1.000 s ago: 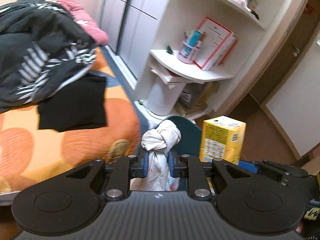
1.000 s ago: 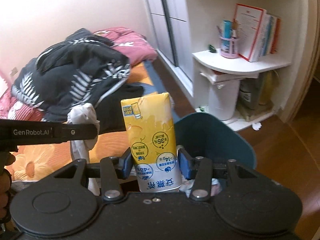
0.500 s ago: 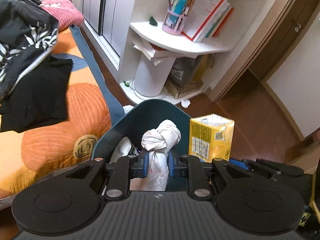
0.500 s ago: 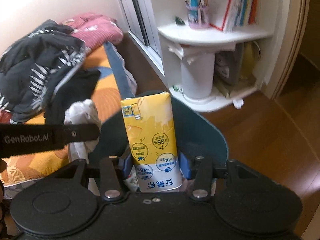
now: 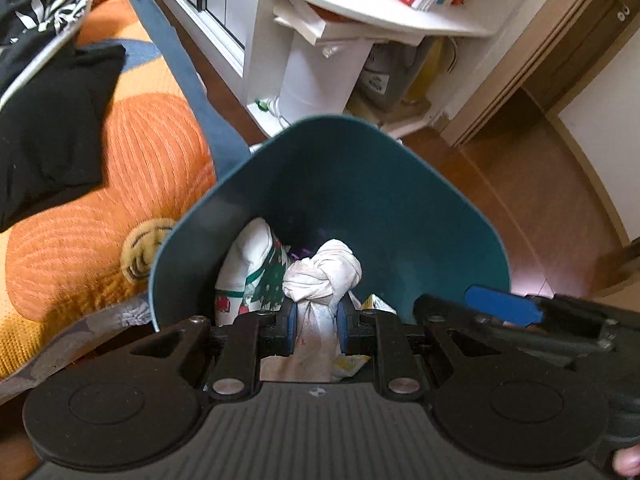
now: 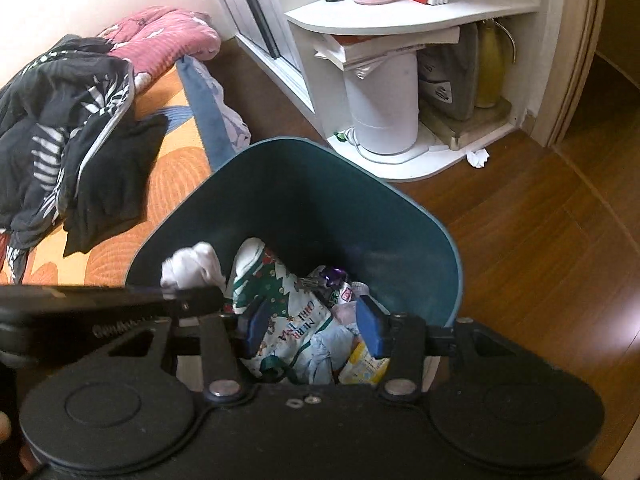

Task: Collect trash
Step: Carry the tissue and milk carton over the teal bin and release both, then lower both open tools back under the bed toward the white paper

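White knotted bag (image 5: pixel 322 272) stays clamped in left fingers (image 5: pixel 289 322); only right view shows right fingers (image 6: pixel 370 330) apart, empty.

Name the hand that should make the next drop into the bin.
Left. The left gripper is shut on the knotted white bundle right over the teal bin. The right gripper is open and empty; the yellow carton lies in the bin.

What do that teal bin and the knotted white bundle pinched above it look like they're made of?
The teal bin looks like moulded plastic: smooth, one-piece walls with a soft sheen and a thin rounded rim. The knotted white bundle looks like thin plastic bag film or tissue, crumpled and stained; which of the two is unclear.
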`<state>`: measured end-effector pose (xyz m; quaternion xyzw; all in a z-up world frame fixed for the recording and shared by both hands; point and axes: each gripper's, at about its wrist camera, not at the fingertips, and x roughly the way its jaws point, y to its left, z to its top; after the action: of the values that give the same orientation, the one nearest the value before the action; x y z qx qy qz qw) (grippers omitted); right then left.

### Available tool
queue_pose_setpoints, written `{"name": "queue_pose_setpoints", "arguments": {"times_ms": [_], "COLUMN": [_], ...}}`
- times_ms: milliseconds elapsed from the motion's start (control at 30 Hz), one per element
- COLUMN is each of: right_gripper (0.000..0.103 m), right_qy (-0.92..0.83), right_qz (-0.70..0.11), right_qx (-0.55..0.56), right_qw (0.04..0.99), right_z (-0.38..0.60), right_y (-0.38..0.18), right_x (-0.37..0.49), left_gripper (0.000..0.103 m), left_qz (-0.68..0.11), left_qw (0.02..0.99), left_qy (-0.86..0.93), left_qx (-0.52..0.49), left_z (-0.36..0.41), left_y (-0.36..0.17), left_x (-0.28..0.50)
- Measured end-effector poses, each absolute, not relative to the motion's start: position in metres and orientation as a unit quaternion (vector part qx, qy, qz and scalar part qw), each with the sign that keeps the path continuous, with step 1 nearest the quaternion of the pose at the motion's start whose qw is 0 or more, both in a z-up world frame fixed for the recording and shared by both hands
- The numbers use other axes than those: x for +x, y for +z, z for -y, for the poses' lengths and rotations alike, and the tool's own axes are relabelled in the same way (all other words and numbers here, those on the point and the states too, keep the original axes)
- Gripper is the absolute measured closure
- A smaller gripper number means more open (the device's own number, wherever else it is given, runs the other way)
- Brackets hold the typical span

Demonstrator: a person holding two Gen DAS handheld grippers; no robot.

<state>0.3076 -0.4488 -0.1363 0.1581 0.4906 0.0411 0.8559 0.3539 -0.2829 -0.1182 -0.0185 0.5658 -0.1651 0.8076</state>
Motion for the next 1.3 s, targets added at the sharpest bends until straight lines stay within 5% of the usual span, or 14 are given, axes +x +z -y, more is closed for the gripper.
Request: {"name": "queue_pose_setpoints", "arguments": {"times_ms": [333,467,1300], "right_gripper": [0.055,0.055,0.055], "right_qy": [0.047,0.047,0.154], "right_qz": [-0.487,-0.478,-0.405], "right_qx": [0.182,0.183,0.123], "right_qw": [0.853,0.858,0.893], "right_z": [0.451,0.452,0.354], "right_y": [-0.129,-0.118,-0.010], "right_x": [0.298,0.288,0.206], "left_gripper": [0.072,0.034,0.034], "left_qz": [-0.575,-0.562,-0.458], "left_qw": [0.800,0.811,0.877], "left_qy": [-0.168,-0.160,-0.120], "left_qx": [-0.026,-0.019,-0.080], "left_z": [0.275,0.269,0.136], "left_y": [-0.124,-0.113,0.014], "left_x": [0.345,0.335,0.223]}}
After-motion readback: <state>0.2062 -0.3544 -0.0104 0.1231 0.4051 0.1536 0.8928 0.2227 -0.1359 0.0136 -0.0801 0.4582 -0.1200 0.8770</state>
